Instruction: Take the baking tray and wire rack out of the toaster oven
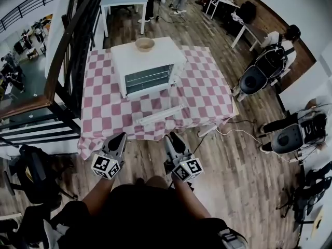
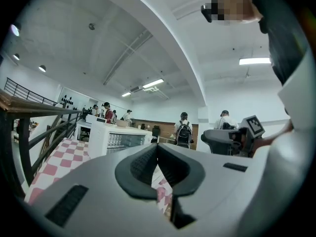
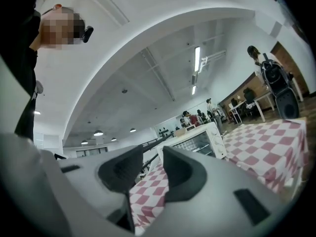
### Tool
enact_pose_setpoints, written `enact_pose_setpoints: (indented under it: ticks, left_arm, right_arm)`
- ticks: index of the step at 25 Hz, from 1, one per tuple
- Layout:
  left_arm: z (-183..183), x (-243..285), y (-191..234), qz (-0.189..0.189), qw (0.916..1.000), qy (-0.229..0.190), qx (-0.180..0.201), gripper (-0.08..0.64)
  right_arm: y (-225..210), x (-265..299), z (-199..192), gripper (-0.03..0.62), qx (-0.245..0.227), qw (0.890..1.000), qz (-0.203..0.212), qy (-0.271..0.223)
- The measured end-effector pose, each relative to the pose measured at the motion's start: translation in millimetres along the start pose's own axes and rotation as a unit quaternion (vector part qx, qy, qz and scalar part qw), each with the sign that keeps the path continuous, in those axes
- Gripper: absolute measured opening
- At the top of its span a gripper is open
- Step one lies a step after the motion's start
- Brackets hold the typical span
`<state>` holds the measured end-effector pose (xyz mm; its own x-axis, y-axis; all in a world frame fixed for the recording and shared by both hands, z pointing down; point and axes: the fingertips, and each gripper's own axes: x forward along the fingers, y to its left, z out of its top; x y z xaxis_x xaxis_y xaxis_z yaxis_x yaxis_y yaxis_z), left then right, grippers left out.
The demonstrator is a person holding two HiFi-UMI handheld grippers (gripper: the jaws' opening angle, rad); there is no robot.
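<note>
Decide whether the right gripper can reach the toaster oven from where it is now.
Probably not yet. The right gripper is only at the near edge of the table, while the toaster oven sits mid-table. The path looks open, so stepping closer should do.

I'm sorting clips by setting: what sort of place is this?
Probably an open lab or office hall, not a home kitchen: the toaster oven sits on a checkered-cloth table near office chairs, beside a railing.
</note>
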<state>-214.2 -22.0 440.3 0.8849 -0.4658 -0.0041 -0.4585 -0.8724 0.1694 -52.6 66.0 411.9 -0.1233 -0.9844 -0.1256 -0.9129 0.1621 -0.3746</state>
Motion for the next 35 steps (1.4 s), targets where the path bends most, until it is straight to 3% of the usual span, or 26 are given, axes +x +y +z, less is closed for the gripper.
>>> enact_pose_setpoints:
  ticks: [5, 9, 16, 23, 28, 31, 35]
  left_arm:
    - [-1.3, 37.3, 18.3, 0.009, 1.0000, 0.002, 0.000, -0.005]
    - [-4.8, 73.4, 37.5, 0.022, 0.9997, 0.005, 0.001, -0.005]
    - [-8.5, 145.1, 71.0, 0.060, 0.9982, 0.010, 0.001, -0.005]
    - [-10.5, 196.9, 100.3, 0.108, 0.9940, 0.021, 0.003, -0.005]
    - [-24.8, 219.9, 116.3, 0.133, 0.9904, 0.038, 0.008, -0.005]
    - [-28.7, 224.4, 123.3, 0.155, 0.9869, 0.044, -0.001, -0.005]
    - [-37.6, 224.9, 132.7, 0.181, 0.9817, 0.056, -0.020, -0.005]
  right_arm:
    - [-41.6, 34.3, -0.7, 0.129, 0.060, 0.998, -0.001, -0.004]
    - [-83.1, 70.1, -5.7, 0.129, 0.129, 0.992, 0.004, -0.009]
    - [-148.1, 146.4, -9.9, 0.129, 0.203, 0.979, 0.032, 0.016]
    - [-209.9, 215.3, -33.1, 0.129, 0.312, 0.948, 0.037, 0.055]
    - [-228.0, 268.5, -55.8, 0.129, 0.380, 0.920, 0.060, 0.073]
    - [-244.0, 289.2, -81.8, 0.129, 0.409, 0.907, 0.035, 0.097]
    - [-266.7, 304.3, -130.7, 0.129, 0.460, 0.874, -0.035, 0.150]
